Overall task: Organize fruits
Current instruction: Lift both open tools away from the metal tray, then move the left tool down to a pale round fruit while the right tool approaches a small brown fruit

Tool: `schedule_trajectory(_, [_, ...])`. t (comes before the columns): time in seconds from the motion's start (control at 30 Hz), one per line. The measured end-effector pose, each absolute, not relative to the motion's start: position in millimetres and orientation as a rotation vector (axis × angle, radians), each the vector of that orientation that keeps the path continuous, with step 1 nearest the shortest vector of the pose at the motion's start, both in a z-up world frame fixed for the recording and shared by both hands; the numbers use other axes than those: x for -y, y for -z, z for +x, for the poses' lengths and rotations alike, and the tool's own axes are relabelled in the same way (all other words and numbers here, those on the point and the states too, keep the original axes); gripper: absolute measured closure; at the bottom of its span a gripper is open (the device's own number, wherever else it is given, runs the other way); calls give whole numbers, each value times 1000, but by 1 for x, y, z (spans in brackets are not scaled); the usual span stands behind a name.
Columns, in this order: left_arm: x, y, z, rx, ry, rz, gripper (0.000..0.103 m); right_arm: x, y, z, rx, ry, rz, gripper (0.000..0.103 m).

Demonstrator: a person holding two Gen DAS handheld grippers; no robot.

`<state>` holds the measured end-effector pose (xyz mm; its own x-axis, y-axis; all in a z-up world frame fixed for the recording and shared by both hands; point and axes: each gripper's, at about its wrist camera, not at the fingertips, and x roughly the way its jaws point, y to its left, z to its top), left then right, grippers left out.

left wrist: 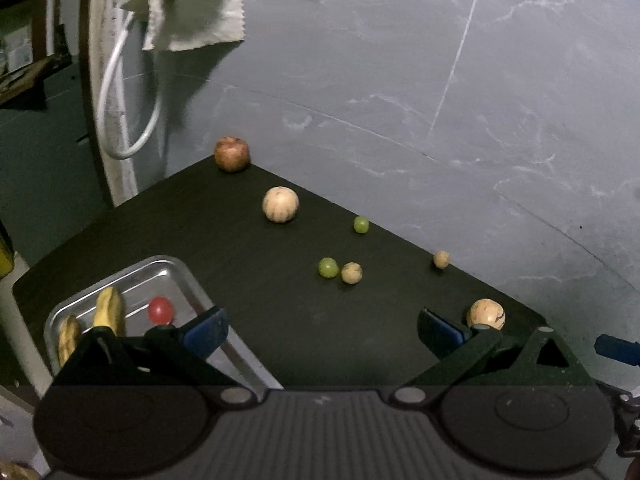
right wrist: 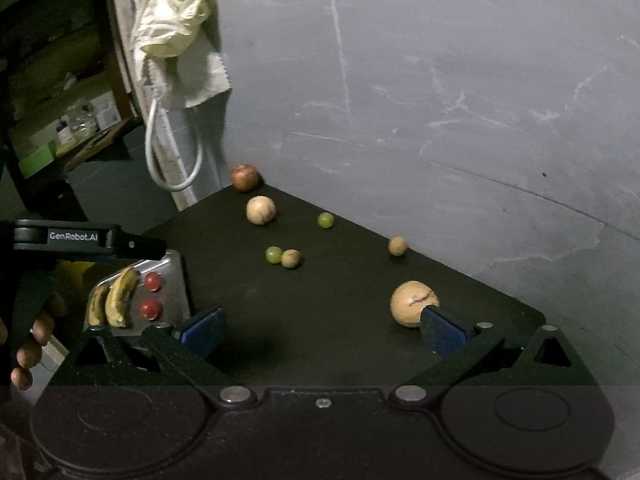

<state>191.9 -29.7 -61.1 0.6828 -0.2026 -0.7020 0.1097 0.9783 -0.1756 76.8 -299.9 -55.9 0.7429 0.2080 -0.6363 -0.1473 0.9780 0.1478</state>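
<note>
While both grippers hang wide and empty: left gripper [left wrist: 323,330] beside tray [left wrist: 176,266] | right gripper [right wrist: 320,330] near tan fruit [right wrist: 412,302] | bananas [right wrist: 120,298], tomatoes [right wrist: 151,309] in tray | other fruit loose on table [right wrist: 320,300].

You had open counter [right wrist: 320,320] between your jaws and the tray [right wrist: 176,280]. A green grape [right wrist: 273,255] and small brown ball [right wrist: 291,259] sat touching farther ahead.

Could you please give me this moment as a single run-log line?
left gripper: open, empty | right gripper: open, empty | tray: bananas | table: loose fruit
</note>
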Motion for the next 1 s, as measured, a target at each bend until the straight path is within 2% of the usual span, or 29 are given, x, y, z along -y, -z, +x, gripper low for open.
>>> schedule_trajectory(0.47, [17, 85, 253, -842, 232, -106, 0, 283, 78, 107, -780, -152, 100, 0])
schedule_trajectory(1.0, [6, 135, 395, -834, 303, -66, 1, 208, 118, 228, -784, -177, 63, 1])
